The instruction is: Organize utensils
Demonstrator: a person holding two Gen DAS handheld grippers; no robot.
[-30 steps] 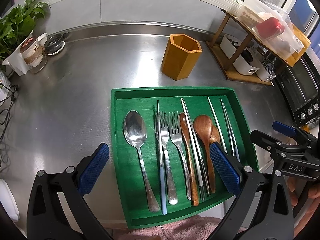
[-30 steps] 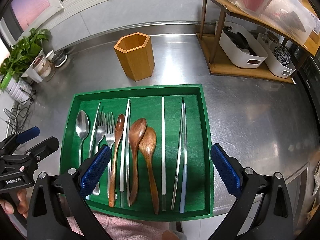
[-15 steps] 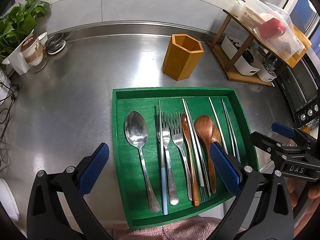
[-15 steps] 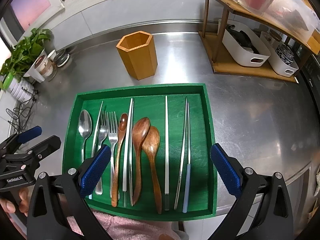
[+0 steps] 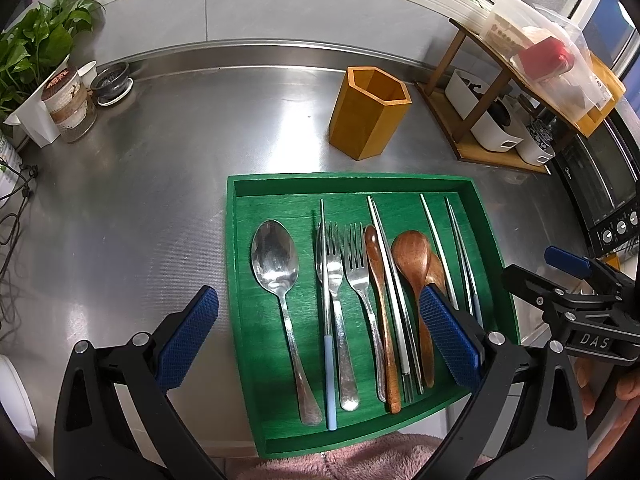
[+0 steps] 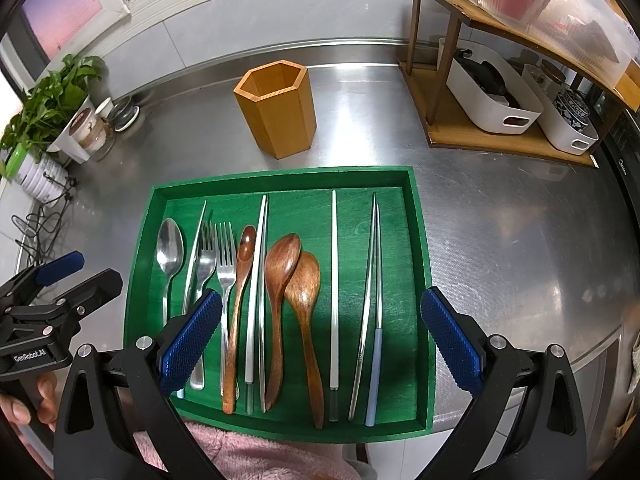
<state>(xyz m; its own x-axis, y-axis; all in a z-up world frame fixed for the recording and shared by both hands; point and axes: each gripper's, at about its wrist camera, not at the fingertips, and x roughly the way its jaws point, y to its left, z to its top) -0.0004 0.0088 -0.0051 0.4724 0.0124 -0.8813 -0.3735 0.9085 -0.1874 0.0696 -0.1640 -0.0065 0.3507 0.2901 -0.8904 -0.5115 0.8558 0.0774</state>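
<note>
A green tray (image 5: 244, 280) (image 6: 420, 248) lies at the steel counter's front edge. In it lie a metal spoon (image 5: 276, 264) (image 6: 170, 248), two metal forks (image 5: 332, 256) (image 6: 224, 256), three wooden spoons (image 5: 410, 256) (image 6: 280, 264) and several metal chopsticks (image 5: 436, 240) (image 6: 334, 280). Behind the tray stands an empty hexagonal wooden holder (image 5: 370, 114) (image 6: 278, 108). My left gripper (image 5: 316, 332) hovers open above the tray's near left part. My right gripper (image 6: 320, 336) hovers open above the tray's near right part. Both hold nothing.
A potted plant (image 5: 28, 52) (image 6: 48, 100), cups and a small dish (image 5: 112, 84) stand at the back left. A wooden rack (image 5: 480, 120) (image 6: 504, 140) with white bins stands at the back right, an oven (image 5: 600, 192) beside it. Pink fabric (image 6: 256, 456) shows below the tray.
Both views have shifted slightly: the tray and holder sit a little farther right in each frame. Both grippers stay open and no utensil has moved.
</note>
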